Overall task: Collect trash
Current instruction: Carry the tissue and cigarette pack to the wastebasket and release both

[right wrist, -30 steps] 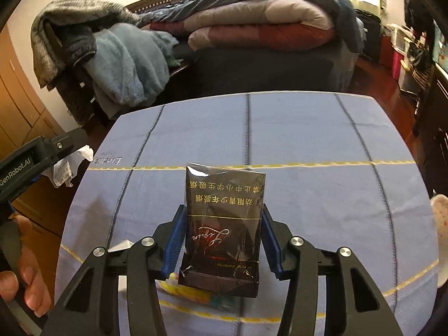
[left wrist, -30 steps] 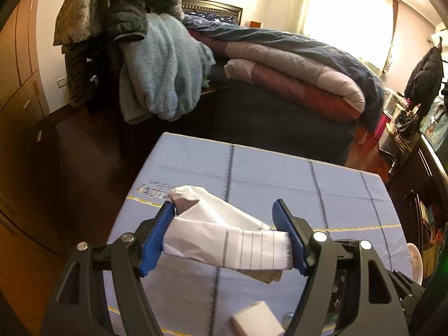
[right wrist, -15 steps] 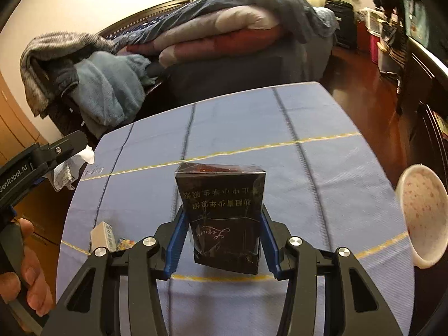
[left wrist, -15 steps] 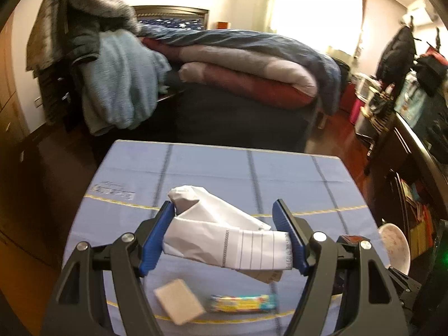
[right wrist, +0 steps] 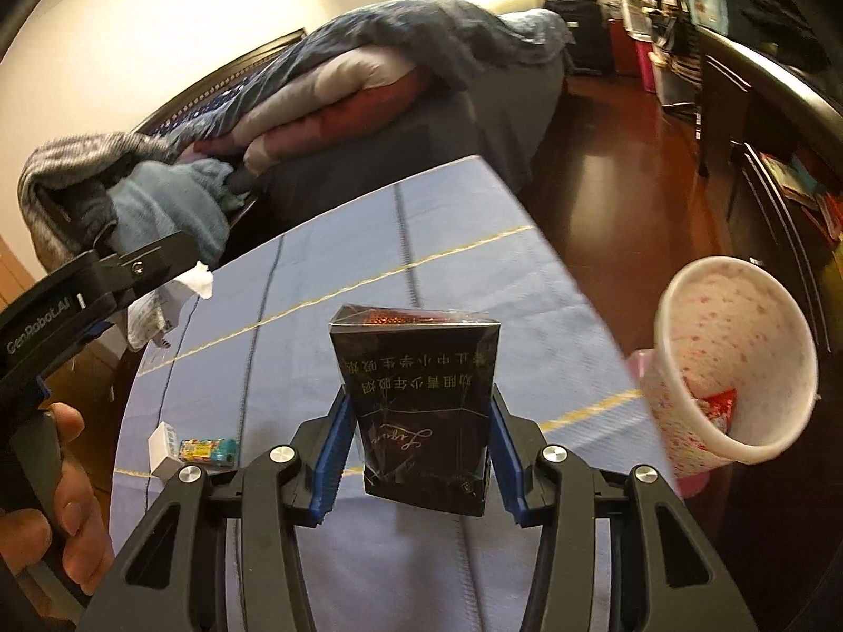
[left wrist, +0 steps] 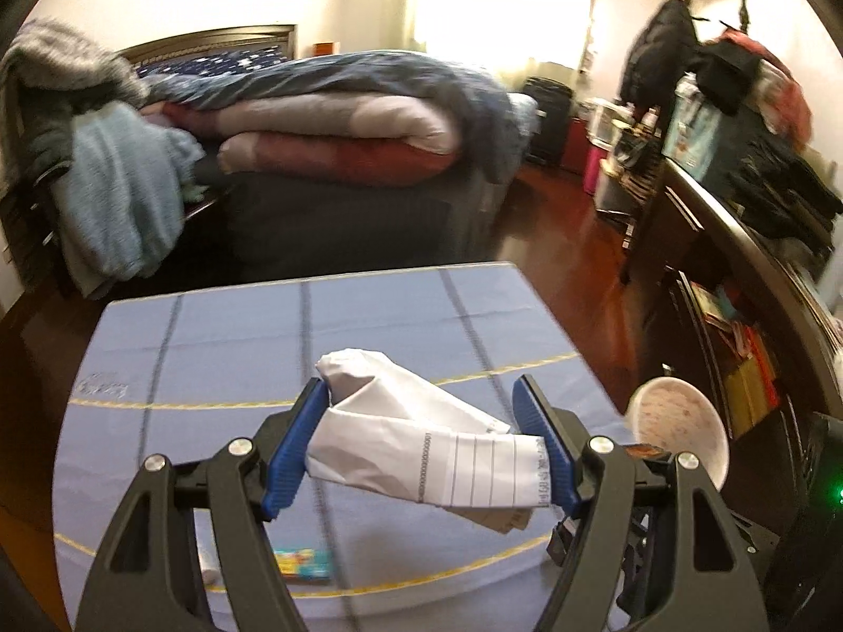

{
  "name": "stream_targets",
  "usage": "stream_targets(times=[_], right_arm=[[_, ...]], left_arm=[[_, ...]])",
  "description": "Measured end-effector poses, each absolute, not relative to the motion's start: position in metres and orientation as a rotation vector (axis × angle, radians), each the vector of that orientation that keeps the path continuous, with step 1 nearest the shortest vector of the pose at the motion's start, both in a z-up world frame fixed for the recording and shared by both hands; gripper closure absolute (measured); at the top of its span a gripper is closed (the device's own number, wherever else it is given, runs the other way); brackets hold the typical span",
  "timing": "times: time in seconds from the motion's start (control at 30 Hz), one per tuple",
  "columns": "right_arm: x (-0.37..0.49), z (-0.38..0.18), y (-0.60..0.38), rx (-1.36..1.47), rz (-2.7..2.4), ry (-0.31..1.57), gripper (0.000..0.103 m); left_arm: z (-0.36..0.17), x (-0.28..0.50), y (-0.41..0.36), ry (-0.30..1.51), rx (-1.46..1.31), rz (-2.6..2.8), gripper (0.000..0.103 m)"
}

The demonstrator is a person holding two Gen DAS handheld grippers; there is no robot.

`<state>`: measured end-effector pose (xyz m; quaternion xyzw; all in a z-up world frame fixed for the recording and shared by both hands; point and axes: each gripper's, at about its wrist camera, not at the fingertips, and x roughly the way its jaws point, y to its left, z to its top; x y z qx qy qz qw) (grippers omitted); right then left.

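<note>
My left gripper (left wrist: 421,434) is shut on a crumpled white paper (left wrist: 416,447) with printed lines, held above the blue tablecloth (left wrist: 369,316). My right gripper (right wrist: 416,447) is shut on a black cigarette pack (right wrist: 421,411) with gold lettering. A white speckled bin (right wrist: 737,358) stands off the table's right edge, with red wrappers inside; the left wrist view shows the bin (left wrist: 679,432) just right of the paper. In the right wrist view the left gripper (right wrist: 89,289) with its paper sits at the left, a hand under it.
A small white box (right wrist: 166,447) and a colourful wrapper (right wrist: 208,448) lie near the tablecloth's front left corner. A bed with folded quilts (left wrist: 337,126) stands beyond the table, a dark cabinet (left wrist: 737,284) to the right, red-brown floor between.
Both grippers have swung to the right across the table with their loads still gripped. The speckled bin has come into view at the right of both wrist views.
</note>
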<state>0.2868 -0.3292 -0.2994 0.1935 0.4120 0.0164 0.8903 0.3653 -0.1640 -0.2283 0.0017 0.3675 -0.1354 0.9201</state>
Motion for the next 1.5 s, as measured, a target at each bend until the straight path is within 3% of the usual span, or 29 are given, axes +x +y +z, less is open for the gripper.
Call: stream_targets(times=[0.63, 1.0, 1.5], right_arm=[[0.231, -0.300, -0.477, 0.560, -0.256, 0.748, 0.054], [0.218, -0.332, -0.549, 0.616, -0.440, 0.755, 0.054], [0.237, -0.381, -0.583, 0.636, -0.525, 0.807, 0.054]], left_arm=[[-0.240, 0.350, -0.334, 0.749, 0.150, -0.588, 0.031], [-0.276, 0.363, -0.428, 0.821, 0.171, -0.762, 0.031], [-0.322, 0.385, -0.496, 0.917, 0.187, -0.842, 0.028]])
